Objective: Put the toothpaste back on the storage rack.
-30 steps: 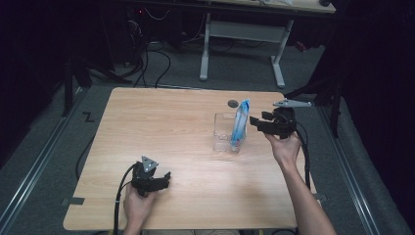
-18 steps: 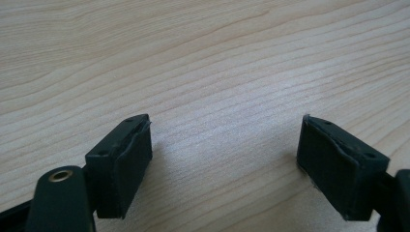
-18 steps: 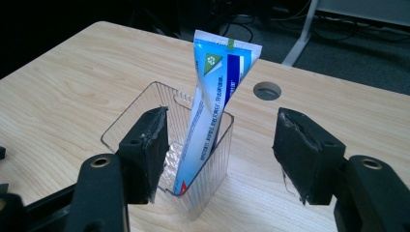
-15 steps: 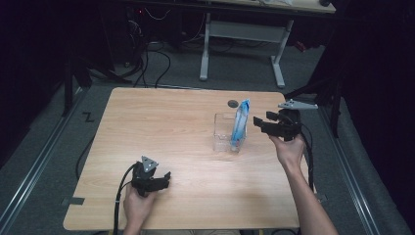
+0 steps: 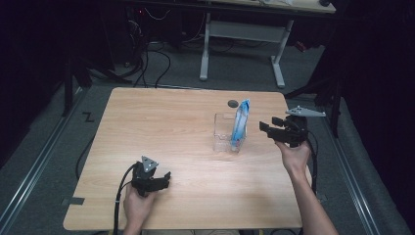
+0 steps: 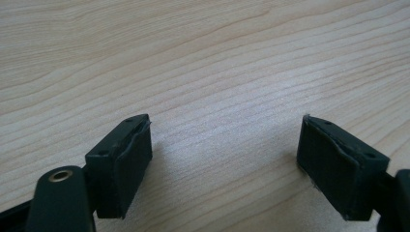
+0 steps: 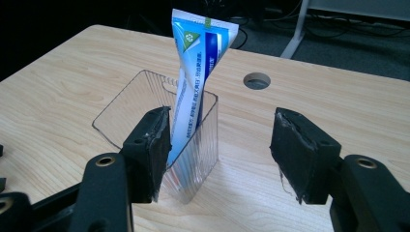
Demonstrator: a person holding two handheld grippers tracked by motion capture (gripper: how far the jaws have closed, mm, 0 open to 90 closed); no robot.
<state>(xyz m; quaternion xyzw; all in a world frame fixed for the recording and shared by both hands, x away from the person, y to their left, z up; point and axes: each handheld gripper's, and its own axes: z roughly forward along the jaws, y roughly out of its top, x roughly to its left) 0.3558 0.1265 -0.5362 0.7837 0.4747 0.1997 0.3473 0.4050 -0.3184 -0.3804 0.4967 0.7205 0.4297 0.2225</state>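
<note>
High view: clear container (image 5: 226,132) right of table (image 5: 161,122) centre, blue-white tube (image 5: 240,122) upright inside; right gripper (image 5: 268,126) just right, near the right edge. Left gripper (image 5: 164,179) near edge.
Left gripper view: jaws wide over bare wood (image 6: 203,72).
Right gripper view: jaws wide, empty; tube (image 7: 198,77) leans in container's (image 7: 125,101) right end.

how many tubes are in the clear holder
1: a blue and white tube stands tilted in the clear holder, at its end nearer the table's round hole. No others visible through the walls.
</note>
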